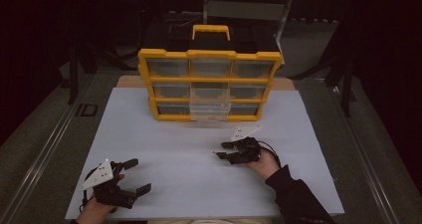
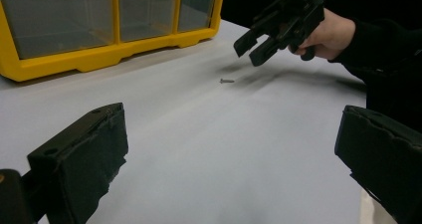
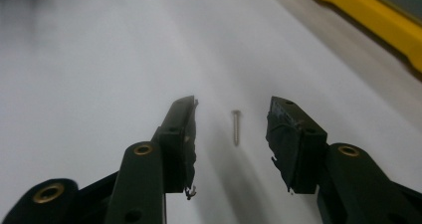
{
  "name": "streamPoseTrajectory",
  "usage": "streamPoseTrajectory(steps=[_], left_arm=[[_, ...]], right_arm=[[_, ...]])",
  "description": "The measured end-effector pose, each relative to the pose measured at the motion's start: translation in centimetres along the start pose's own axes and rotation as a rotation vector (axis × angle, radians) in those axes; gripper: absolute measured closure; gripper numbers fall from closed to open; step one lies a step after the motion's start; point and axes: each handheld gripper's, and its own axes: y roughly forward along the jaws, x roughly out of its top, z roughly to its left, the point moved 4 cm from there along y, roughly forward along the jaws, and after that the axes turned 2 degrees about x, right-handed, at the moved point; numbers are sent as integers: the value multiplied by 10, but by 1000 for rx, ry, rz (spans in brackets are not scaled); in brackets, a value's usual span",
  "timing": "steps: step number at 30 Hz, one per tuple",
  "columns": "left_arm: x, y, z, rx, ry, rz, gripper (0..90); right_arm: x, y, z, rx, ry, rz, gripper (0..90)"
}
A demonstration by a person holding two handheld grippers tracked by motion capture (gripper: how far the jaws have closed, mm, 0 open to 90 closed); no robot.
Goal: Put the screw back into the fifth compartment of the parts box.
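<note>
Right gripper (image 3: 231,129), black, two-jawed, held in a hand (image 1: 266,163) in a dark sleeve: jaws part-way apart, clamped on nothing. Between the black pads (image 3: 181,134), on the sheet, a small silver metal screw (image 3: 236,127), lengthwise along the gap, touched by neither pad. Seen from the left gripper view, the same right gripper (image 2: 255,46) hovering just above and beside the screw (image 2: 227,80), tips tilted down toward it. Under the screw, a pale white sheet covering the table (image 1: 164,149).

Beyond the screw, well apart from it, a yellow plastic organiser case with clear drawers (image 1: 210,83) standing upright at the far edge of the sheet, black-and-yellow handle (image 1: 211,32) on top; one clear drawer in the bottom row, middle column, pulled out a little toward the screw (image 1: 210,112).

Left gripper (image 1: 135,175), black with a grey three-cornered plate, at the near corner of the sheet, well apart from the screw: jaws wide apart, holding nothing, big black pads (image 2: 94,154) at either side of its own view.
</note>
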Motion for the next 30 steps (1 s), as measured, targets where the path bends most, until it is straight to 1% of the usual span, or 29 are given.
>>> streamPoseTrajectory(steps=[2, 4, 5, 8, 9, 12, 13, 17, 20, 21, 24, 26, 28, 30], left_arm=[[0, 0, 0, 0, 0, 0, 12], [0, 0, 0, 0, 1, 0, 12], [0, 0, 0, 0, 1, 0, 12], [0, 0, 0, 0, 2, 1, 12], [0, 0, 0, 0, 2, 1, 12], [0, 0, 0, -1, 1, 0, 12], [0, 0, 0, -1, 1, 0, 12], [0, 0, 0, -1, 0, -1, 12], [0, 0, 0, -2, 0, -1, 12], [0, 0, 0, -2, 1, -1, 12], [0, 0, 0, -2, 0, -1, 12], [0, 0, 0, -2, 1, -1, 12], [0, 0, 0, -1, 1, 0, 12], [0, 0, 0, -1, 1, 0, 12]], right_arm=[[-2, 6, -3, 0, 3, 16, 585], [-2, 9, -4, -3, 8, 20, 594], [-2, 11, -4, -5, 5, 26, 609], [-1, 14, -5, -7, 1, 29, 613], [0, 18, -5, -4, 0, 35, 639], [2, 23, -6, -7, -9, 47, 648], [3, 25, -7, -8, -10, 50, 669], [3, 30, -6, -7, -13, 59, 690], [3, 34, -7, -19, -19, 71, 700], [2, 36, -7, -34, -26, 82, 715], [0, 37, -7, -41, -30, 90, 743], [0, 38, -7, -37, -29, 92, 753], [-1, 39, -6, -42, -37, 94, 768], [0, 39, -6, -37, -34, 96, 802]])
